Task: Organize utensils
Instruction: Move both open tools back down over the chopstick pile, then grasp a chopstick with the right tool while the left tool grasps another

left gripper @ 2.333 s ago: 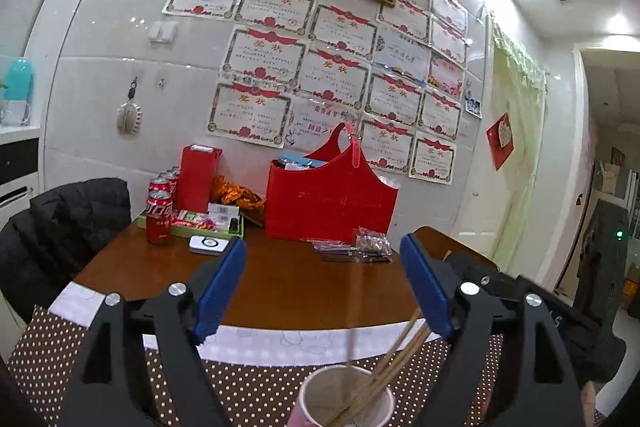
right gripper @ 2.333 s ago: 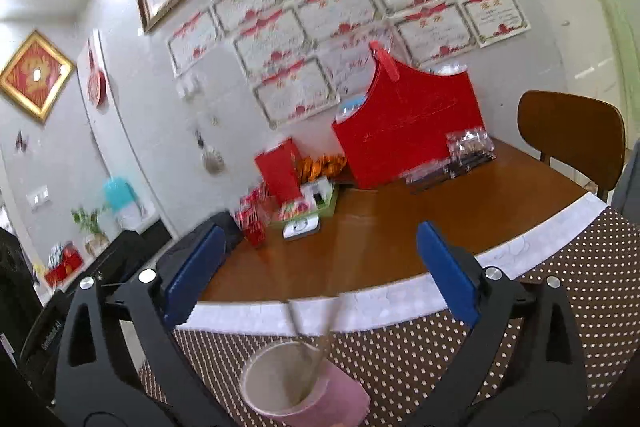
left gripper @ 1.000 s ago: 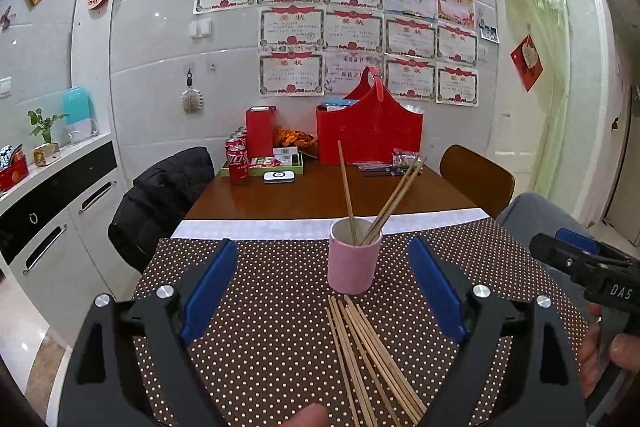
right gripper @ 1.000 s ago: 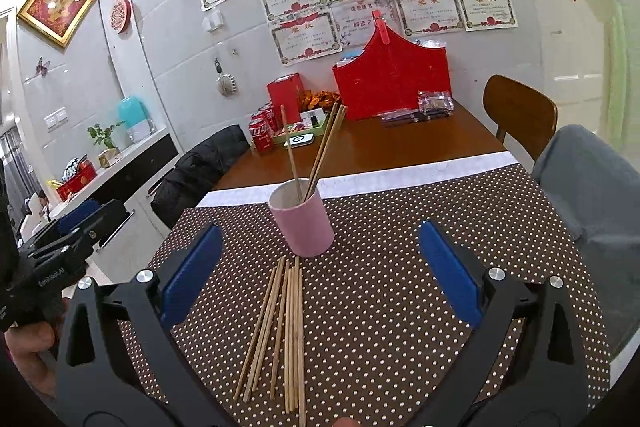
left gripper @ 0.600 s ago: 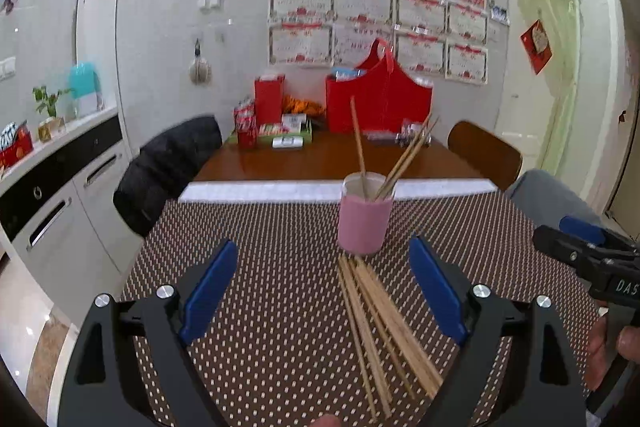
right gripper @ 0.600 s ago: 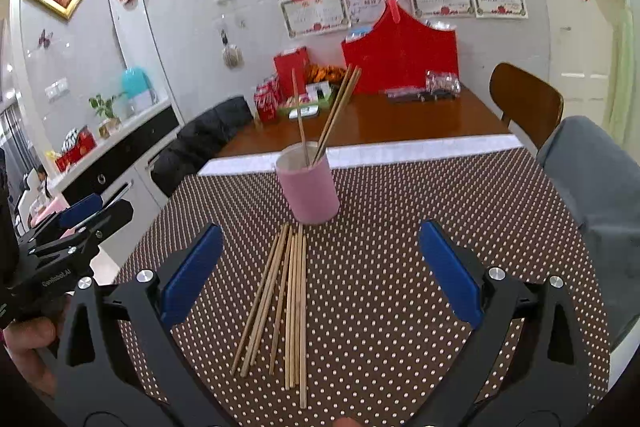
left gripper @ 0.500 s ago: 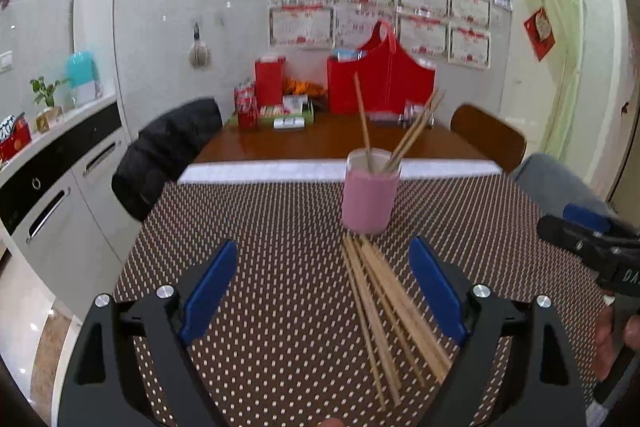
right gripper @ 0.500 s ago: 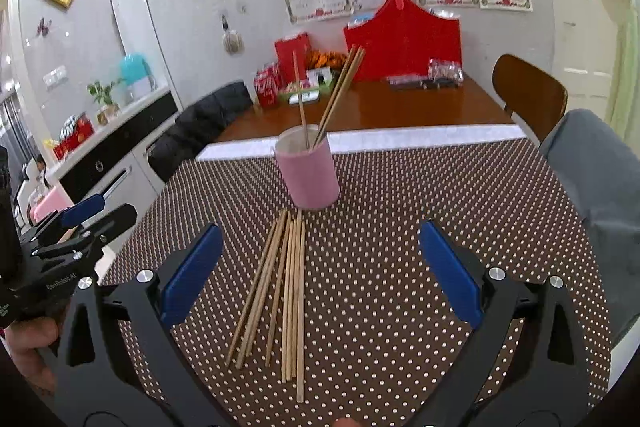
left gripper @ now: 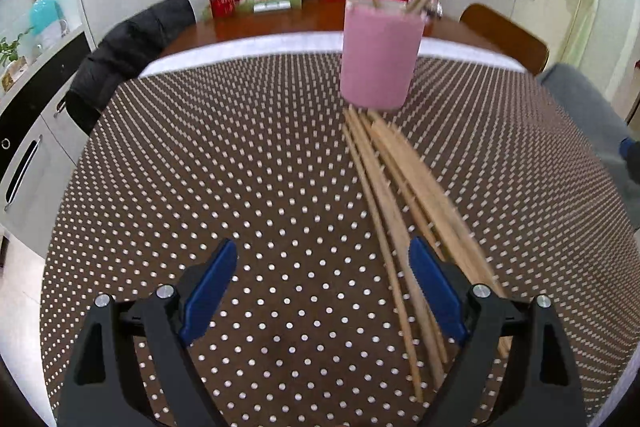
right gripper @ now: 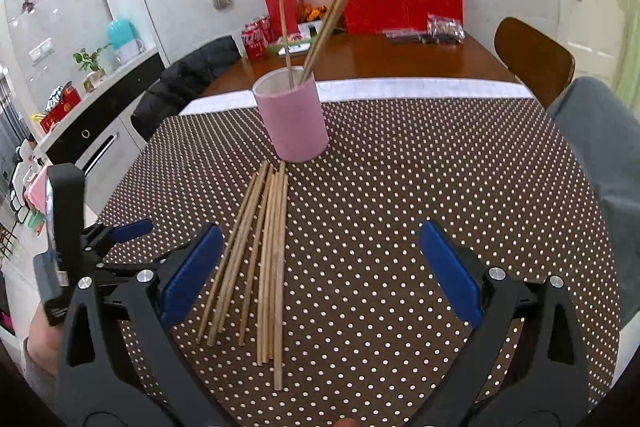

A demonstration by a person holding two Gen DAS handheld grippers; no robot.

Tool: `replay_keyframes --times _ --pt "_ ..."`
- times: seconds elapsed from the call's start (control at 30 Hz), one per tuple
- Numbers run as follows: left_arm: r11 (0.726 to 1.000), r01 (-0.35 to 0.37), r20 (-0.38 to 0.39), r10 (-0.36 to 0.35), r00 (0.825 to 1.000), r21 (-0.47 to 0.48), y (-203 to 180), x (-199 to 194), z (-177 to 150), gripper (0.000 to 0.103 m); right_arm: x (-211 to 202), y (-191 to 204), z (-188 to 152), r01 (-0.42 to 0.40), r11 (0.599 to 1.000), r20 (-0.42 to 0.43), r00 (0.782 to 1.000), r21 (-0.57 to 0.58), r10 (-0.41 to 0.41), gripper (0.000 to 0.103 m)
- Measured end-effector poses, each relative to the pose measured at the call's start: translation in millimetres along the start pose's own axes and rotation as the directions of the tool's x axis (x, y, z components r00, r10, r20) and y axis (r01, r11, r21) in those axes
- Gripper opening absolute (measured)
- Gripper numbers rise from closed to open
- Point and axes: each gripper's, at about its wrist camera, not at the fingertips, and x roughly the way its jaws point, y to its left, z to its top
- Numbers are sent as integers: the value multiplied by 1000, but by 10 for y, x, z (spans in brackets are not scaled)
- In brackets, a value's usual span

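A pink cup [left gripper: 379, 54] [right gripper: 293, 118] stands on the brown dotted tablecloth [left gripper: 240, 163] and holds three wooden chopsticks. Several loose chopsticks [left gripper: 404, 215] [right gripper: 260, 251] lie flat in a bundle in front of the cup. My left gripper [left gripper: 322, 279] is open and empty, low over the cloth, with its right finger beside the near ends of the bundle. My right gripper [right gripper: 320, 263] is open and empty, above the cloth, with the bundle just inside its left finger. The left gripper also shows at the left edge of the right wrist view [right gripper: 120, 231].
Behind the cloth, the wooden table [right gripper: 380, 59] carries a red bag [right gripper: 404, 3], red cans [right gripper: 256, 41] and small packets. A black jacket hangs on a chair [left gripper: 132, 43] at the left. A wooden chair [right gripper: 532, 59] stands at the right. A grey-clad leg [right gripper: 600, 131] is at the right edge.
Both grippers have pulled back from over the cup and come down toward the cloth. The left one has dropped closest, near the loose chopsticks. Both stay open.
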Motion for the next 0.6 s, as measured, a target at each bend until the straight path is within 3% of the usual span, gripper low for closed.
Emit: replay_keyframes --times 0.33,0.6 --pt "1000 -1 -78 2 997 18 -32 380 -17 86 325 -38 -93 23 999 -77 997 -24 -25 97" --pt "1000 -8 -45 9 999 10 31 423 -17 86 925 109 -177 59 986 -203 975 -159 -91 97"
